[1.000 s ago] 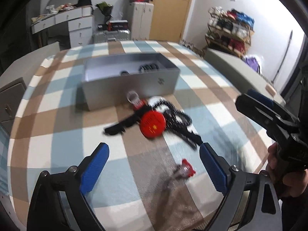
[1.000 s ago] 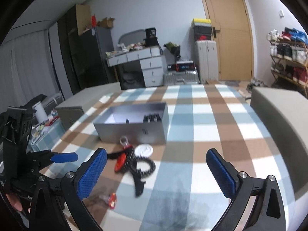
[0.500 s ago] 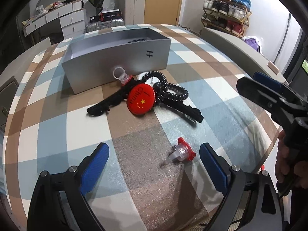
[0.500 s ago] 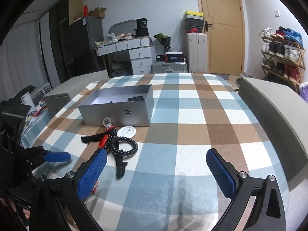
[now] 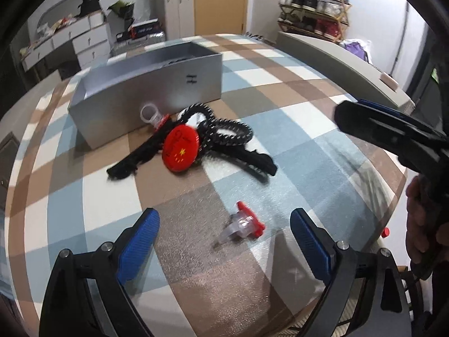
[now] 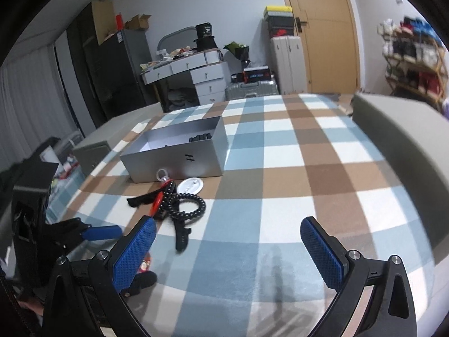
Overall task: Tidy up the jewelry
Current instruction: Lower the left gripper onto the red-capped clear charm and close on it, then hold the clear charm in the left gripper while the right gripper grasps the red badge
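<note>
Your left gripper [image 5: 224,238] is closing around the red-capped ring [image 5: 243,224], lower centre, not yet pinched; your right gripper [image 6: 227,250] hangs spread, empty. Few pieces sit in the grey box [image 5: 146,90]; the black tangle [image 5: 219,140] waits outside

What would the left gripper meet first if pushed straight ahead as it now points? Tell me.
Probably the small clear-and-red ring lying on the checked tablecloth. It sits just ahead between the left gripper's closing jaws, nothing held yet. Depth is uncertain.
</note>
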Tool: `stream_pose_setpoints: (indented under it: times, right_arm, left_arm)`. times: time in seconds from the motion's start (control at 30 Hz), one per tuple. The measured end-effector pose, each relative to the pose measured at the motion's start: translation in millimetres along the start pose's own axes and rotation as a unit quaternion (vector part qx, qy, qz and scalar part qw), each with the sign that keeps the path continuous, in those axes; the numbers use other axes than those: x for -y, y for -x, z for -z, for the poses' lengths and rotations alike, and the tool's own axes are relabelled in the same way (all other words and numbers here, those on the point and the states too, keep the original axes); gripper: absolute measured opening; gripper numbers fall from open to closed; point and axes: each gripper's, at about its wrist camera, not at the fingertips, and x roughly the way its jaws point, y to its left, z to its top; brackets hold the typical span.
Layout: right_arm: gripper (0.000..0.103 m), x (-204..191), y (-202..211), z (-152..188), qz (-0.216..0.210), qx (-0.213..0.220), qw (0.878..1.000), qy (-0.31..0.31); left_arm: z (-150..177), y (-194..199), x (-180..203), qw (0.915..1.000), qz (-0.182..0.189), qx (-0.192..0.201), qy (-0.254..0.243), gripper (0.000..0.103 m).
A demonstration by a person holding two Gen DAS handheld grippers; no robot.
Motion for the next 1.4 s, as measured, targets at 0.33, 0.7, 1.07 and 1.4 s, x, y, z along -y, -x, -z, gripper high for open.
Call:
stream_pose_setpoints:
  times: [0.33, 0.7, 1.07, 1.4]
  right_arm:
    - [0.103, -1, 0, 0, 0.000, -0.006, 1.000, 0.001]
    - [0.103, -7, -2, -1, -0.042, -0.009, 0.999, -0.005]
    - [0.089, -34, -17, -5, -0.113, -0.034, 0.993, 0.017]
    - [0.070, -86, -52, -11, -0.179, -0.066, 0.978, 0.084]
  left_arm:
    - [-4, -2, 1, 0.9996, 0.020, -0.018, -0.007, 0.025]
    - [-11, 21, -21, 0.9996, -0.002, 0.026, 0.012, 0.025]
    - [-8, 34, -61, 0.9941, -0.036, 0.060, 0.083, 0.025]
    - [5, 45, -94, 0.9873, -0.060, 0.075, 0.127, 0.025]
